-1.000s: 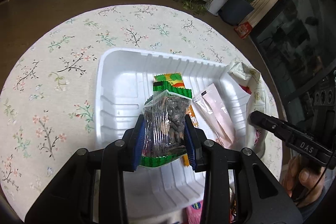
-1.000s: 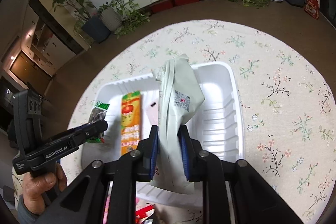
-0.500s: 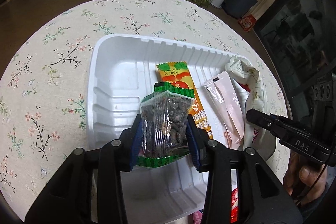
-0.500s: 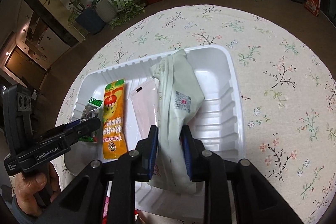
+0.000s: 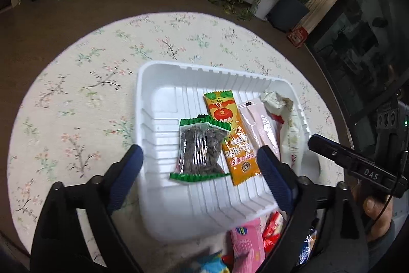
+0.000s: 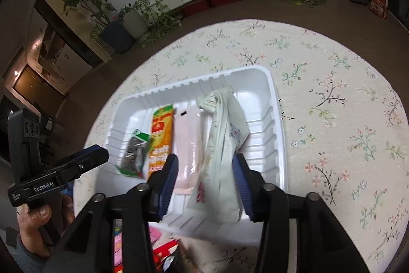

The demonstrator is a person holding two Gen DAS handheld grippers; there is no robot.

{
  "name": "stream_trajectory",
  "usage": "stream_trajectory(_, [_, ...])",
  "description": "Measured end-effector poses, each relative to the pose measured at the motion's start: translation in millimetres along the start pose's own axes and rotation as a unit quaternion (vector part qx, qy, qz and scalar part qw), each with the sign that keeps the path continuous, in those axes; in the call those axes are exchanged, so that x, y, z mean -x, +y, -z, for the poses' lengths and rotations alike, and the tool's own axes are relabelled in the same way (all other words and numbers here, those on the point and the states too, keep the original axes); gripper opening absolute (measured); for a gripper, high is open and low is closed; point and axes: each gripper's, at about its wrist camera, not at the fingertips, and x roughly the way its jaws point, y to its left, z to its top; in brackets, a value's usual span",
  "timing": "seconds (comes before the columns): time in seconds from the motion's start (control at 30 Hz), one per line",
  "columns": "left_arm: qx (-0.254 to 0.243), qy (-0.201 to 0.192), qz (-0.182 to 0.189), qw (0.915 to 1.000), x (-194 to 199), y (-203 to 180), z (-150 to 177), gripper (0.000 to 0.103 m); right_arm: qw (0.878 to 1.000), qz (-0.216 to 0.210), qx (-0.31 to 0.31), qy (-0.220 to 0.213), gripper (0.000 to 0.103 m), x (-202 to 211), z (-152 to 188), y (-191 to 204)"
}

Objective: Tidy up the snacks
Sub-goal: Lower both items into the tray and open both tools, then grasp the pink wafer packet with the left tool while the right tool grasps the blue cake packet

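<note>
Loose snack packets [image 5: 246, 244] at bottom edge: blurred, cut off, partly behind tool arms. Tray's near rim [image 6: 204, 232] smeared.

Left wrist view: you look steeply down along the left gripper [image 5: 199, 168], close above the white tray [image 5: 163, 73].
Right wrist view: same steep, close look past the right gripper [image 6: 204, 178], from the tray's [image 6: 255, 71] other side.
Shared: tray, floral tablecloth [image 5: 76, 94], each other's gripper.
</note>
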Motion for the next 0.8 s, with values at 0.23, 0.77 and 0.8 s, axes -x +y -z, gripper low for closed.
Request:
stream_trajectory(0.23, [-0.055,-0.067,-0.011,0.9962,83,-10,46,0.102,0.993,-0.069,-0.045,-0.087,0.072,86,53,-8])
stream_trajectory(0.77, [-0.132,0.022,-0.048,0.9898,73,-53,119,0.102,0.988,-0.07,-0.121,-0.061,0.064,81,174,-12])
stream_trajectory(0.8, [-0.138,0.025,-0.055,0.9885,71,-55,116,0.102,0.988,-0.072,-0.128,-0.052,0.063,77,176,-15])
